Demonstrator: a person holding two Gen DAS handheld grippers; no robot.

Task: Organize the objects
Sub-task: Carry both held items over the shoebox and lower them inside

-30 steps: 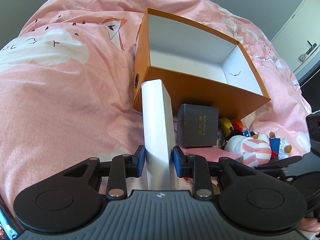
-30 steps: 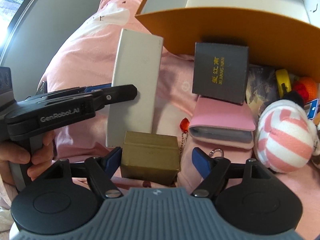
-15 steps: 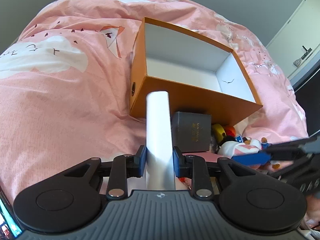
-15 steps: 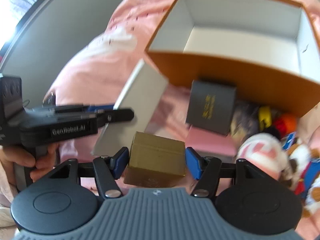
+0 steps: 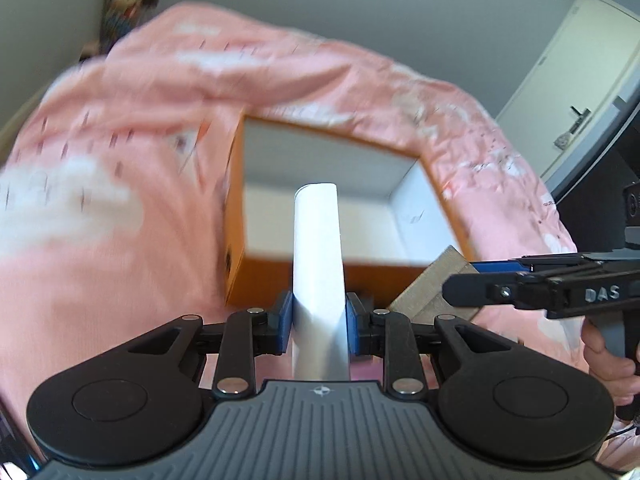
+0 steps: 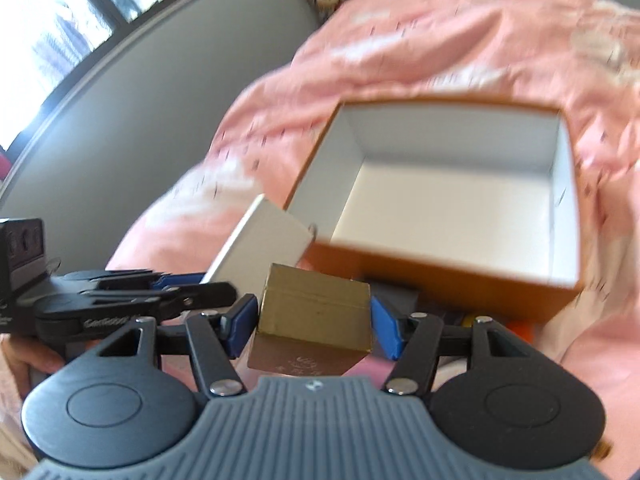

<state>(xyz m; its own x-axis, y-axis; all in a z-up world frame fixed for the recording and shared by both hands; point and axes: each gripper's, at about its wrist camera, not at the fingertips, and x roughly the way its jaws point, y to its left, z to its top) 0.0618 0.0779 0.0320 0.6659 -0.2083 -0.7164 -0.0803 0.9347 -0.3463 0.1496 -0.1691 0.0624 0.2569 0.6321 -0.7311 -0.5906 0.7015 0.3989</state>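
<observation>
My left gripper (image 5: 319,322) is shut on a long white flat box (image 5: 318,248), held on edge and raised in front of the open orange box (image 5: 256,268) with its white inside. My right gripper (image 6: 314,322) is shut on a small gold box (image 6: 316,312), lifted off the bed just short of the orange box (image 6: 440,276). In the right wrist view the white flat box (image 6: 264,240) and the left gripper (image 6: 188,286) show at the left. In the left wrist view the gold box (image 5: 432,284) and the right gripper (image 5: 476,276) show at the right.
A pink printed duvet (image 5: 100,240) covers the bed around the orange box. Below the gold box lie a dark box (image 6: 396,300) and small toys (image 6: 520,328), mostly hidden. A grey wall (image 6: 120,152) and a window (image 6: 48,40) lie to the left, a white door (image 5: 572,76) to the right.
Both grippers have risen from the bed with their boxes toward the orange box. The right gripper's jaws closed onto the gold box, which was lying loose between them a second ago.
</observation>
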